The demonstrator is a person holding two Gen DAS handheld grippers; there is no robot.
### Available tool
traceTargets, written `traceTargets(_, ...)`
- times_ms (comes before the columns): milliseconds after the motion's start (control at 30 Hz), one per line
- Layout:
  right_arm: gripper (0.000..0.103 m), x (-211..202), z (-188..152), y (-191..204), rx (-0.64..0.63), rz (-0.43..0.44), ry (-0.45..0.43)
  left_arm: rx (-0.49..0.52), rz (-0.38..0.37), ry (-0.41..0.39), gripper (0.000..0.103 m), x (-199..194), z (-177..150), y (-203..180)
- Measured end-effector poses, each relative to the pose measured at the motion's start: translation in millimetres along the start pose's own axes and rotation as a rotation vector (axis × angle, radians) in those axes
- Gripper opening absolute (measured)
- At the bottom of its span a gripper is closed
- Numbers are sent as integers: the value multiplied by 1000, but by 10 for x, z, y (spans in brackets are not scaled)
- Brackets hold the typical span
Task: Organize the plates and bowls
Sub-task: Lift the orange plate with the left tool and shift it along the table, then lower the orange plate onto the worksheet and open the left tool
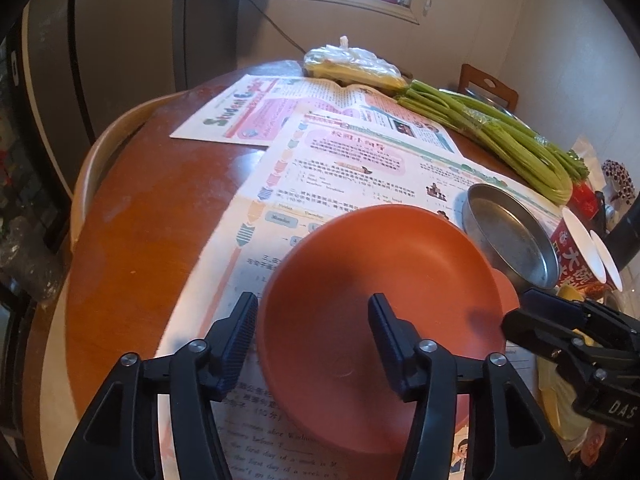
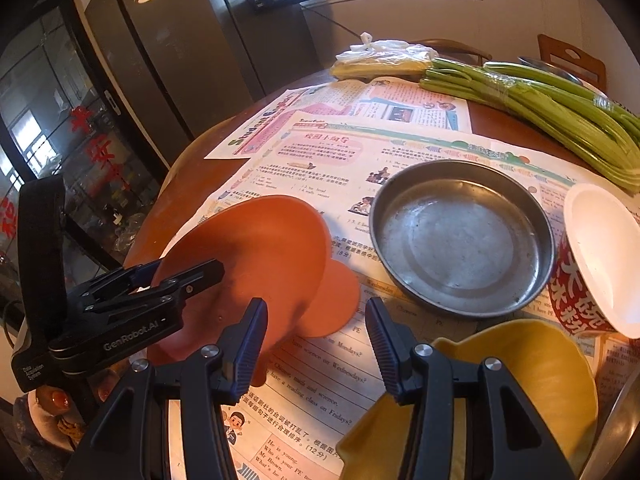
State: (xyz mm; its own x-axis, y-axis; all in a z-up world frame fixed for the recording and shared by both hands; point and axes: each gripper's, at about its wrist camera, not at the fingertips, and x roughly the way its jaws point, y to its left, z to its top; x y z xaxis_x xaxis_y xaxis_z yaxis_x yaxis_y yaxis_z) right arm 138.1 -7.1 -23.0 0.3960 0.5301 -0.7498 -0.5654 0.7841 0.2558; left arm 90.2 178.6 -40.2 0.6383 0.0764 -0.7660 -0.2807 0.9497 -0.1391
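While both ribbed claws gape, the left claw (image 1: 314, 316) straddles the smooth orange bowl's (image 1: 360, 280) rim.

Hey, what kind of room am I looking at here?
Most likely a home dining area or kitchen. A round wooden table is covered with newspapers, with celery and a metal dish on top, and what looks like a refrigerator stands behind.
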Motion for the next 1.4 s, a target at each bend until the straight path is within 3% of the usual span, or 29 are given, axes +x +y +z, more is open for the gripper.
traceTargets(100, 52, -72, -5, -23, 6, -6, -18, 2, 45, -11, 64, -72, -5, 1)
traceTargets(300, 52, -250, -12, -45, 11, -7, -55, 12, 38, -56, 69, -307, -9, -50)
traceTargets(733, 52, -676, -68, -31, -7, -39, -141, 54, -44, -121, 73, -702, -25, -382)
traceTargets(1400, 56, -1403, -357, -164, 21, -86, -253, 122, -111, -170, 73, -1099, -106, -848)
